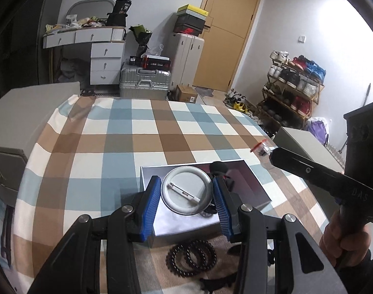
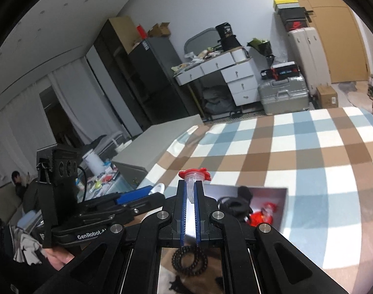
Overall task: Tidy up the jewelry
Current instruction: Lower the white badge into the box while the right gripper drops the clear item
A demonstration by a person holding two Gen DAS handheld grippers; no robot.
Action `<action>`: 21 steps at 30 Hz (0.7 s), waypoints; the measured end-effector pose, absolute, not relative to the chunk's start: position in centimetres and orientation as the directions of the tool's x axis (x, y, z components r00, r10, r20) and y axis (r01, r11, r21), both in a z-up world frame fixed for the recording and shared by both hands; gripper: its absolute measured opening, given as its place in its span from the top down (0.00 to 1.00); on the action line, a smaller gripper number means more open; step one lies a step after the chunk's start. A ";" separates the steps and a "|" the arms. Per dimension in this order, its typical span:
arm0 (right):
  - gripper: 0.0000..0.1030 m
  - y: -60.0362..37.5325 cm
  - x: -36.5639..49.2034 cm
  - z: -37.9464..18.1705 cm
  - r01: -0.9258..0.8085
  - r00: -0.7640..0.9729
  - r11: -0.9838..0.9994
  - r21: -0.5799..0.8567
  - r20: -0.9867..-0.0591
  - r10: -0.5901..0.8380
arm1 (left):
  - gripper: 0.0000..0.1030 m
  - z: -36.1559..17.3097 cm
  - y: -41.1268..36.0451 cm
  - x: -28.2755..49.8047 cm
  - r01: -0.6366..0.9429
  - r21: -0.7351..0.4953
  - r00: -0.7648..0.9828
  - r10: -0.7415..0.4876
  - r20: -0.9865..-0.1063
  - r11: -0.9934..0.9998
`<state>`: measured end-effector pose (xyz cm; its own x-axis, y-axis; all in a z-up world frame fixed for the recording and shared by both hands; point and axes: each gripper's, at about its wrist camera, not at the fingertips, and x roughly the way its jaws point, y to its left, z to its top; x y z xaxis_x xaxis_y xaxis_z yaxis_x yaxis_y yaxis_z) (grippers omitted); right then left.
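Left tool clamped on a round badge, right tool clamped on a small red-capped vial, both over the open box.

From my left wrist, my left tool [image 1: 188, 196] grips a round grey pin badge [image 1: 186, 191] by its edges between the blue pads, its back with a white pin clasp facing me; it hangs above the open box [image 1: 247, 183] on the checked table [image 1: 112, 134], and a coiled dark bead bracelet [image 1: 191, 257] lies just in front of the box, nearer me. From my right wrist, my right tool [image 2: 191, 193] is shut on a clear little vial with a red cap [image 2: 195, 175], above the box's near edge; the box [image 2: 272, 196] holds dark and red items, blurred.
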<state>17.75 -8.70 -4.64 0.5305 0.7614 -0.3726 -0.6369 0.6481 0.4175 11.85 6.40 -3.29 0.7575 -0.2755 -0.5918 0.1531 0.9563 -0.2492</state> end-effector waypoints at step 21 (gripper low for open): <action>0.95 -3.8 23.8 -8.6 -0.627 0.422 0.668 0.400 -0.546 0.724 | 0.64 -5.9 6.7 15.2 0.196 -0.306 0.663 -0.356 -0.659 0.932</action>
<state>23.76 -3.78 -8.56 0.4224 0.7238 -0.5456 -0.6273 0.6679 0.4004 15.21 6.68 -5.91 0.6629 -0.3556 -0.6589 0.1959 0.9317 -0.3058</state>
